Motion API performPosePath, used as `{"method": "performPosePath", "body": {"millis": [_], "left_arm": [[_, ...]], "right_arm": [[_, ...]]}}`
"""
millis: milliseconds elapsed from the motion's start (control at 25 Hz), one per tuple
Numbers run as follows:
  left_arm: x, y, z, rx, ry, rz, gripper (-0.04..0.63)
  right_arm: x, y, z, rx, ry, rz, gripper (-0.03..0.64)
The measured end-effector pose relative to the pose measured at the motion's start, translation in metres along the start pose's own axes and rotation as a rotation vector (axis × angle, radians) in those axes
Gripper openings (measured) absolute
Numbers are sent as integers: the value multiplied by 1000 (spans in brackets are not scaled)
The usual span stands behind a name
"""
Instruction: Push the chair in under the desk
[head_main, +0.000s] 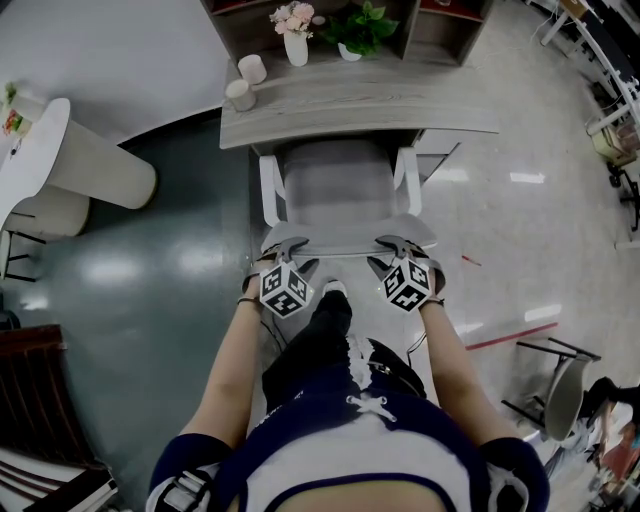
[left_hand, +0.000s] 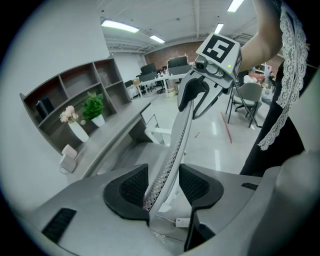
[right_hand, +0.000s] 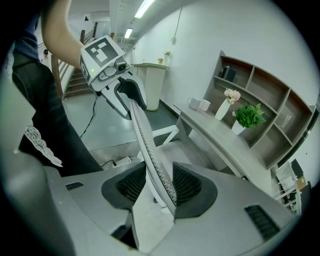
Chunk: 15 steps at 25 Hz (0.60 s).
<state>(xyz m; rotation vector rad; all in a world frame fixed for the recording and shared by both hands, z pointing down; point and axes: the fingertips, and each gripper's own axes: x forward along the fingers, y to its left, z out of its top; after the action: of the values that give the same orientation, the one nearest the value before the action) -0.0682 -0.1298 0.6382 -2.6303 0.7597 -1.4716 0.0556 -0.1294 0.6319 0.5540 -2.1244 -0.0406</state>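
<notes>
A grey office chair with white armrests stands at the grey desk, its seat front under the desk edge. Its thin curved backrest faces me. My left gripper is shut on the backrest's top edge at the left, and my right gripper is shut on it at the right. In the left gripper view the mesh edge of the backrest runs between the pads of the left gripper. The right gripper view shows the backrest between the pads of the right gripper.
On the desk stand a flower vase, a potted plant and two pale cups, with a shelf unit behind. A white round stand is at the left. A folding chair and red floor tape are at the right.
</notes>
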Motion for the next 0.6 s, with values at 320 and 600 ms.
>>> {"method": "performPosePath", "body": {"millis": [320,600], "left_arm": [[5,7,1,10,-8,5,198],[8,14,3,26,-17,13,193]], "right_arm": [[5,-8,1,5,6,-1,160],[9,-15,2,5,8,-6,160]]}}
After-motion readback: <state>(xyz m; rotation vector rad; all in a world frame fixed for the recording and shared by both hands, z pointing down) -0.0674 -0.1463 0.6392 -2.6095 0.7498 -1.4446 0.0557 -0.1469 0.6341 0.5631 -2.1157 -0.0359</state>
